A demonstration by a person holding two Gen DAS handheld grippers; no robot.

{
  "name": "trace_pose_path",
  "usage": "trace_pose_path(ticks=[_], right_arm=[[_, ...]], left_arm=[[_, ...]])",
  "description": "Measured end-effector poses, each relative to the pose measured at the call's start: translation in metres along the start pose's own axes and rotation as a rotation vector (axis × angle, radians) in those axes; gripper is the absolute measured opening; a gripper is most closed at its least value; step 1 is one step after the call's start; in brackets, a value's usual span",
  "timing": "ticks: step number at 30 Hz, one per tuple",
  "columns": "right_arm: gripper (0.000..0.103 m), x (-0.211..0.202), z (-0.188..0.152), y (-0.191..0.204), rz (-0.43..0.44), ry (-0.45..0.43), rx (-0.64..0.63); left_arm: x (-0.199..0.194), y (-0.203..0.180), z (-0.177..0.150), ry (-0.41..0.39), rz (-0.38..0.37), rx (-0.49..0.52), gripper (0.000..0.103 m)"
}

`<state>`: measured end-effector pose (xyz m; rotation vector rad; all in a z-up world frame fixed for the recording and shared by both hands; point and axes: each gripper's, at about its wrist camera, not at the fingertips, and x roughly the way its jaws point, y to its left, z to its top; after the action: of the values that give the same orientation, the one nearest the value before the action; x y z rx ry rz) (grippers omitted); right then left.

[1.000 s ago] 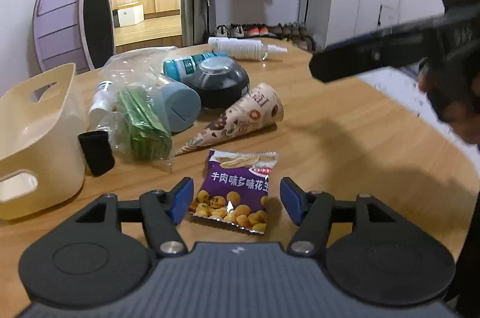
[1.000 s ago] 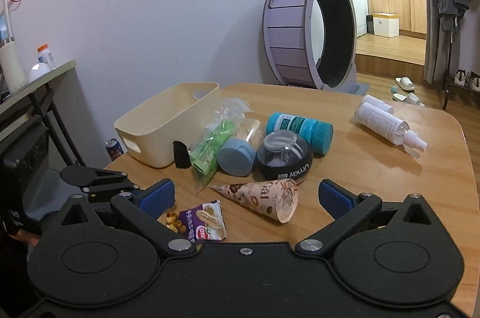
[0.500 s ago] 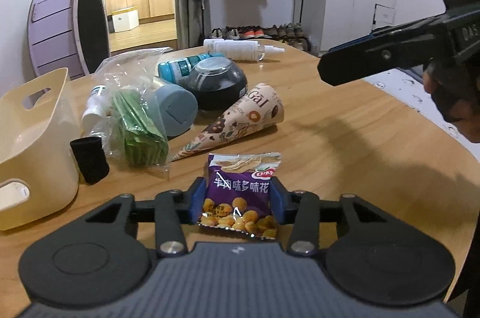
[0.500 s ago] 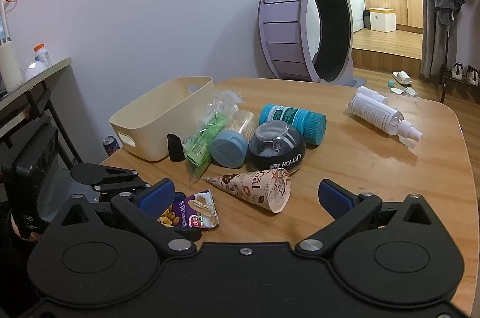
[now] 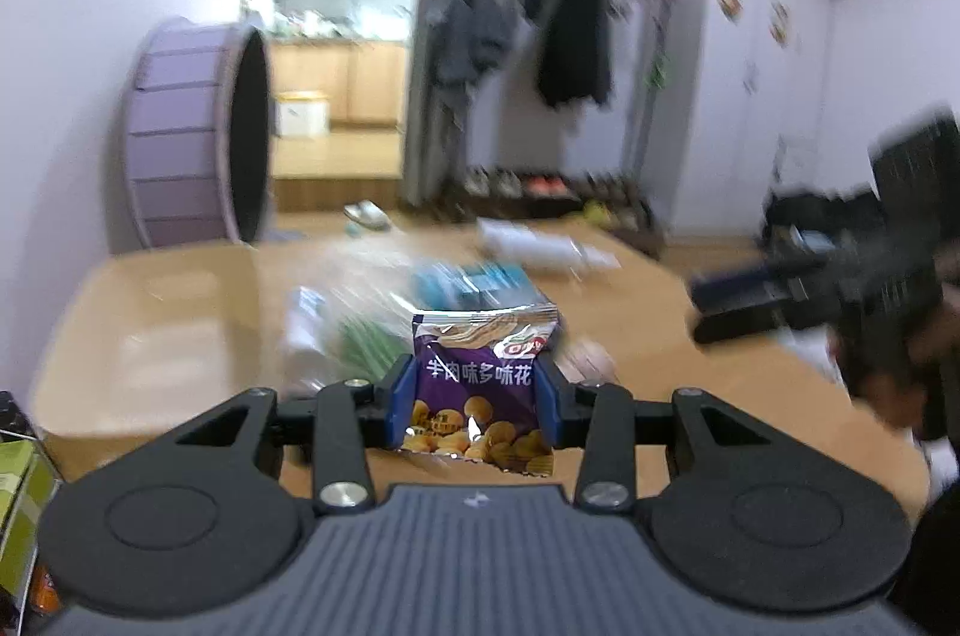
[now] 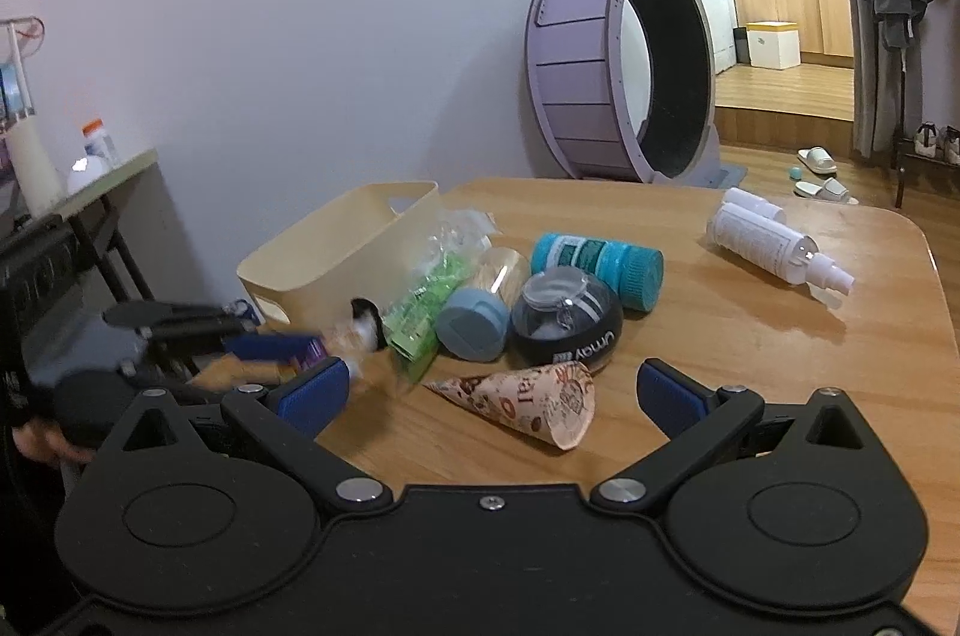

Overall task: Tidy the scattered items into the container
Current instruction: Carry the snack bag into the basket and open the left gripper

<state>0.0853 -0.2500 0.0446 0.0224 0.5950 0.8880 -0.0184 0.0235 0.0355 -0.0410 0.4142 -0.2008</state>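
My left gripper [image 5: 476,387] is shut on a purple snack packet [image 5: 483,342] and holds it up off the wooden table [image 5: 648,336]; the view is blurred. The right wrist view shows that same left gripper [image 6: 270,345] low at the left, beside the cream basket [image 6: 360,240]. My right gripper [image 6: 492,390] stands open over a patterned paper cone [image 6: 528,402] with nothing between its pads. Behind the cone lie a black jar [image 6: 567,330], a blue-lidded jar [image 6: 474,324], a teal bottle [image 6: 594,264] and a green-filled plastic bag [image 6: 420,312].
A white spray bottle [image 6: 774,246] lies at the far right of the table. A small black item [image 6: 363,309] rests against the basket. A purple wheel [image 6: 624,66] stands behind the table, and a side table [image 6: 90,180] stands at the left wall.
My left gripper closed on the snack packet, then lifted it off the table and swung left toward the basket. My right gripper has stayed open in place.
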Motion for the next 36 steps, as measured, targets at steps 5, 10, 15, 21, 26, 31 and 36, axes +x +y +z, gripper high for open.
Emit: trace_pose_path(ticks=[5,10,15,21,26,31,36], right_arm=[[0.103,0.006,0.002,0.003,0.01,-0.004,0.005],[0.103,0.014,0.0,0.006,0.014,0.013,0.003],[0.103,0.019,-0.002,0.007,0.013,0.027,0.005],[0.103,0.016,-0.002,0.006,0.004,0.019,0.007],[0.103,0.013,-0.001,-0.002,-0.035,0.0,0.03],[0.103,0.015,-0.002,-0.008,-0.064,-0.012,0.03],[0.103,0.028,-0.004,-0.013,-0.113,0.024,-0.004]], left_arm=[[-0.009,0.04,0.013,-0.035,0.14,-0.075,0.04],[0.005,0.07,0.012,0.002,0.231,-0.129,0.04],[0.012,0.087,0.013,0.028,0.314,-0.179,0.044],[-0.003,0.087,0.011,0.011,0.271,-0.201,0.048],[-0.009,0.065,0.01,-0.013,0.167,-0.179,0.049],[-0.001,0.033,0.007,-0.002,0.069,-0.132,0.05],[0.006,0.01,-0.004,0.031,-0.002,-0.135,0.05]])
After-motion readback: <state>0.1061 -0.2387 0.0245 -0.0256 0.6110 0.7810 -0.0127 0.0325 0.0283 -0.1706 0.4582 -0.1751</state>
